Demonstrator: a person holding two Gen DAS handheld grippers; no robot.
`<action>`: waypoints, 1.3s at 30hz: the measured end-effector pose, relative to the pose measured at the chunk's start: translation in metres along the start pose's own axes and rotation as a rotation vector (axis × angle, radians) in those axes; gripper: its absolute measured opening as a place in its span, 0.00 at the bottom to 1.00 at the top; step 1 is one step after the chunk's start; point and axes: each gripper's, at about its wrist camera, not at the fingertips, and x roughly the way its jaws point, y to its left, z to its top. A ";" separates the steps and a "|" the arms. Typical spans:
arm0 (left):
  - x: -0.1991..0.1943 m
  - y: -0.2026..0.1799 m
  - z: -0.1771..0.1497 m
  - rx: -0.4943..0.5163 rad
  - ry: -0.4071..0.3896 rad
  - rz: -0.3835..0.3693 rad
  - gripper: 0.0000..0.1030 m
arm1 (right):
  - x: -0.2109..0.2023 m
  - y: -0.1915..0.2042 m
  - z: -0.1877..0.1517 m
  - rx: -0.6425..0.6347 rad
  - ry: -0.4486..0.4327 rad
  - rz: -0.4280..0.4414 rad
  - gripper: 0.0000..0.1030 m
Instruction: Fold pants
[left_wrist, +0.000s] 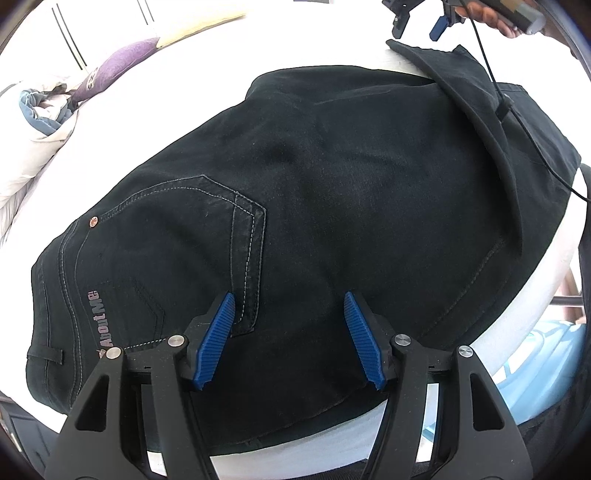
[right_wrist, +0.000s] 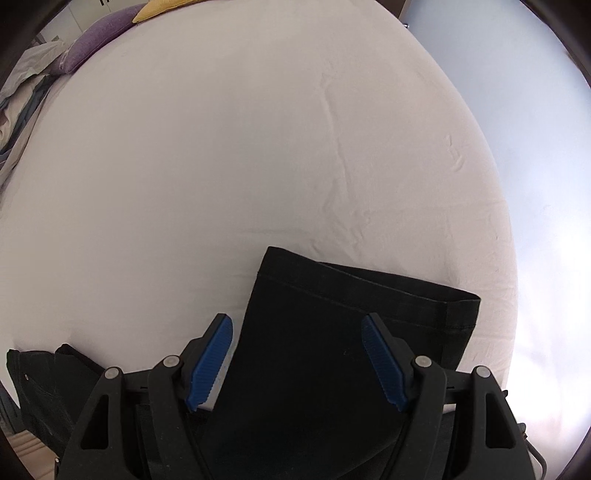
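Observation:
Black jeans (left_wrist: 332, 177) lie flat on a white bed, seat side up, with a stitched back pocket (left_wrist: 177, 236) and an "AboutMe" label. My left gripper (left_wrist: 290, 339) is open and empty just above the seat, near the waistband end. The legs run off to the upper right, where one leg lies folded over. In the right wrist view the leg hems (right_wrist: 354, 295) lie on the sheet. My right gripper (right_wrist: 297, 360) is open and empty over the legs, just short of the hems. It also shows far off in the left wrist view (left_wrist: 419, 26).
The white bed sheet (right_wrist: 258, 147) spreads wide beyond the hems. Purple and yellow pillows (right_wrist: 96, 40) and a rumpled duvet (left_wrist: 40, 122) lie at the far left. The bed's near edge (left_wrist: 524, 295) drops away at right. A black cable (left_wrist: 517, 110) crosses the legs.

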 end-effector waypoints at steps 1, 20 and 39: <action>0.000 0.000 -0.001 -0.002 -0.001 0.000 0.58 | 0.000 0.007 0.000 -0.002 0.007 0.005 0.73; -0.002 -0.002 -0.005 -0.010 -0.010 0.011 0.59 | 0.027 -0.008 0.024 0.001 0.077 0.102 0.03; 0.010 -0.019 0.021 -0.011 0.062 0.056 0.60 | -0.085 -0.252 -0.211 0.347 -0.343 0.360 0.02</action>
